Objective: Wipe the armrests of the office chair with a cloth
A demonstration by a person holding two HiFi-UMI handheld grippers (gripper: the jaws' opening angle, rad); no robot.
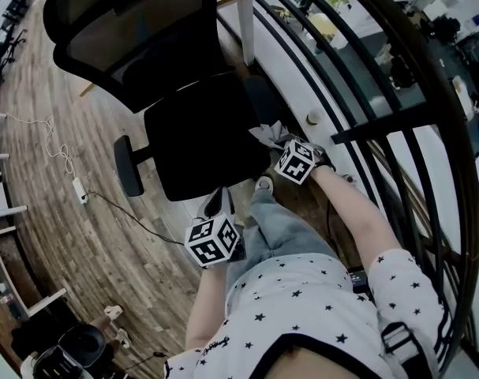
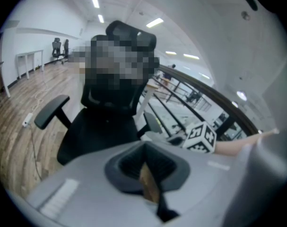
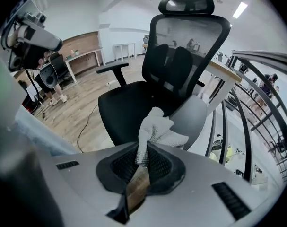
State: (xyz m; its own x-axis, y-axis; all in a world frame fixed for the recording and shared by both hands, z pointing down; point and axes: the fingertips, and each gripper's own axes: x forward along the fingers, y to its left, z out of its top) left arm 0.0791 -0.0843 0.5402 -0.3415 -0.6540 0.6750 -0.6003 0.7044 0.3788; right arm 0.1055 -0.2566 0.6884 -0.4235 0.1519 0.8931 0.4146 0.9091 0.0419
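The black office chair (image 1: 198,133) with its mesh back stands in front of me. Its left armrest (image 1: 129,165) sticks out over the floor, and its right armrest (image 3: 196,114) lies just past my right gripper (image 3: 142,157). That gripper is shut on a white cloth (image 3: 156,130), which bunches up above the jaws close to the right armrest; whether it touches I cannot tell. In the head view the cloth (image 1: 269,135) sits at the seat's right edge. My left gripper (image 1: 217,204) hovers at the seat's front edge, shut with nothing in it. The left gripper view shows both armrests (image 2: 50,111).
A black metal railing (image 1: 357,125) runs close along the chair's right side. A desk leg (image 1: 246,24) stands behind the chair. A power strip (image 1: 79,189) with cables lies on the wood floor at left. My jeans leg (image 1: 280,223) is below the seat.
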